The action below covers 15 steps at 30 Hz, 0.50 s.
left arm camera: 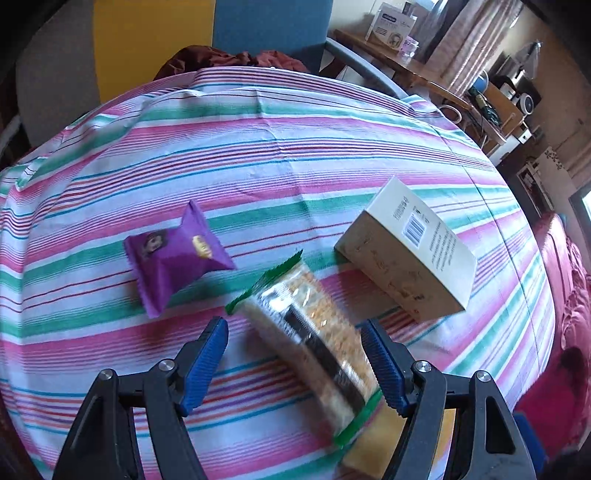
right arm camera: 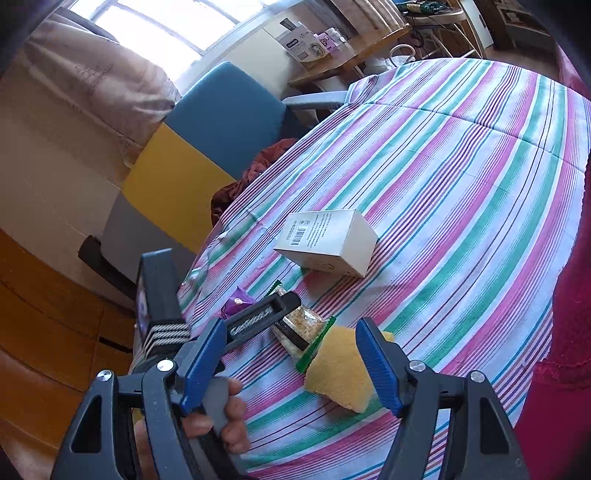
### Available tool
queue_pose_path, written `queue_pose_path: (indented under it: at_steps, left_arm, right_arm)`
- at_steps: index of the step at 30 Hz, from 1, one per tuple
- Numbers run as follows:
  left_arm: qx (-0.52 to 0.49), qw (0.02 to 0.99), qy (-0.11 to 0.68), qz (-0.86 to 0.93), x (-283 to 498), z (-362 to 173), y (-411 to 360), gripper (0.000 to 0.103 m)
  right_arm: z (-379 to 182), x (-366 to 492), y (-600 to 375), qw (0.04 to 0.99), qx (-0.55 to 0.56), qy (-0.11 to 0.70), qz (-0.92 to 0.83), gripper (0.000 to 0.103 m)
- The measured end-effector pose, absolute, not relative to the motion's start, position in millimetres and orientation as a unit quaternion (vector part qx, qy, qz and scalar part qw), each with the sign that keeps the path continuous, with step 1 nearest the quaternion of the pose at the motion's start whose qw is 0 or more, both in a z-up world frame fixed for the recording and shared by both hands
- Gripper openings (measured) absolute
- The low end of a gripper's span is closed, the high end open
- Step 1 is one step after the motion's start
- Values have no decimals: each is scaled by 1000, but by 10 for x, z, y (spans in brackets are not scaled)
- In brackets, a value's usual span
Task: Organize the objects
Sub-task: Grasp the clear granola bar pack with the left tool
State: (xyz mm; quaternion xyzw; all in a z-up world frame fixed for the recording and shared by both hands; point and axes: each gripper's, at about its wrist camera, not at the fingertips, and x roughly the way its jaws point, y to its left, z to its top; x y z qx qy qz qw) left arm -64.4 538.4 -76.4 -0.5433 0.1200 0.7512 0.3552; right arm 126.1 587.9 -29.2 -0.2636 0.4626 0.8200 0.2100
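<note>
A clear snack bar packet with green ends (left arm camera: pixel 314 332) lies on the striped tablecloth (left arm camera: pixel 295 147), between the open fingers of my left gripper (left arm camera: pixel 295 343), untouched by the pads. A purple snack packet (left arm camera: pixel 173 254) lies to its left. A cream box with a barcode (left arm camera: pixel 410 251) lies to its right. A yellow sponge (left arm camera: pixel 373 439) sits at the bar's near end. In the right wrist view, my right gripper (right arm camera: pixel 291 350) is open and empty over the sponge (right arm camera: pixel 340 373), with the bar (right arm camera: pixel 299 325), purple packet (right arm camera: pixel 238 301) and box (right arm camera: pixel 328 243) beyond.
A blue, yellow and grey chair (left arm camera: pixel 207 40) stands at the table's far edge with dark red cloth (left arm camera: pixel 236 61) on it. A wooden shelf with boxes (left arm camera: pixel 391 33) is behind. Red fabric (right arm camera: pixel 569 332) borders the table's right side. The left hand and gripper body (right arm camera: pixel 173 295) show in the right view.
</note>
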Motion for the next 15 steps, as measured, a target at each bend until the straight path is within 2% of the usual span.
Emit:
queue_pose_path:
  at_steps: [6,8,10,15]
  left_arm:
    - [-523,356,151,760,-607,-845,5481,70]
    - [-507,370,168,760,-573,-843,5405,61]
    - [-490,376,190,763,-550,-843,5273,45]
    - [-470,382,209,768,-518,-834,4789,42]
  right_arm:
    - [-305,1248,5876,208,-267,465,818,74]
    - [-309,1241,5875,207,-269,465,818,74]
    - [-312,1235,5871,206,-270,464,818,74]
    - [-310,1217,5851,209,-276,456,820,74]
